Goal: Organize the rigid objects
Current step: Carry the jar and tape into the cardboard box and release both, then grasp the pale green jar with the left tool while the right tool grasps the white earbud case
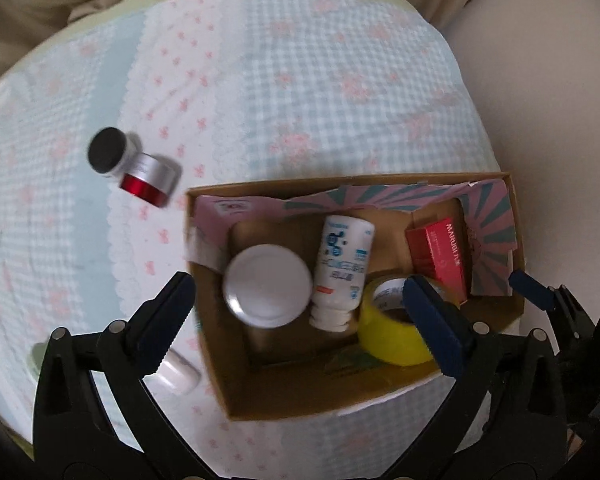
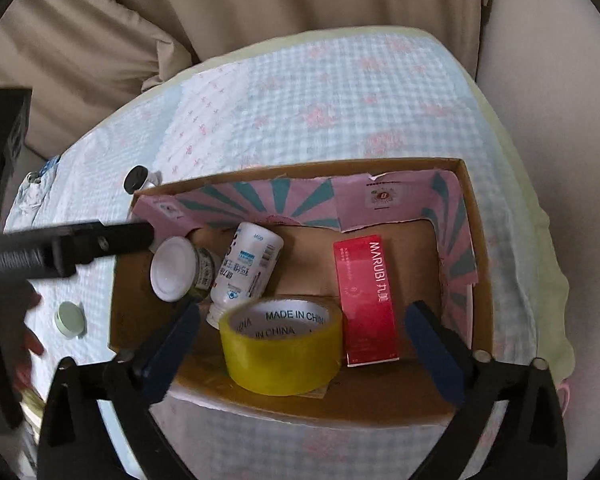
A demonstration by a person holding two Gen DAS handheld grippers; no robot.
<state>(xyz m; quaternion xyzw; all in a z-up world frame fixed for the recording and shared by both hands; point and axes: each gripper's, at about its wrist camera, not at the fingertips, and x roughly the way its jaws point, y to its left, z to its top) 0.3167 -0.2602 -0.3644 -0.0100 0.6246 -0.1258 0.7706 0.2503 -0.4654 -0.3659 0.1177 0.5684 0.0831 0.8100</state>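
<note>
An open cardboard box (image 1: 340,182) with pink and teal lining sits on the checked cloth. It holds a white-lidded jar (image 1: 269,285), a white bottle (image 1: 342,268) lying down, a yellow tape roll (image 1: 392,332) and a red carton (image 1: 440,260). My left gripper (image 1: 304,308) hangs open over the box's left part; the jar is below, between its fingers and clear of both pads. My right gripper (image 2: 306,342) is open above the tape roll (image 2: 284,344), with the red carton (image 2: 368,300) just inside its right finger and nothing gripped.
Outside the box, a red and silver jar with a black lid (image 1: 134,170) lies on the cloth (image 1: 340,80) to the left. A small pale green disc (image 2: 70,319) lies near the box's left wall (image 2: 120,300). Beige cushions (image 2: 260,20) rise behind.
</note>
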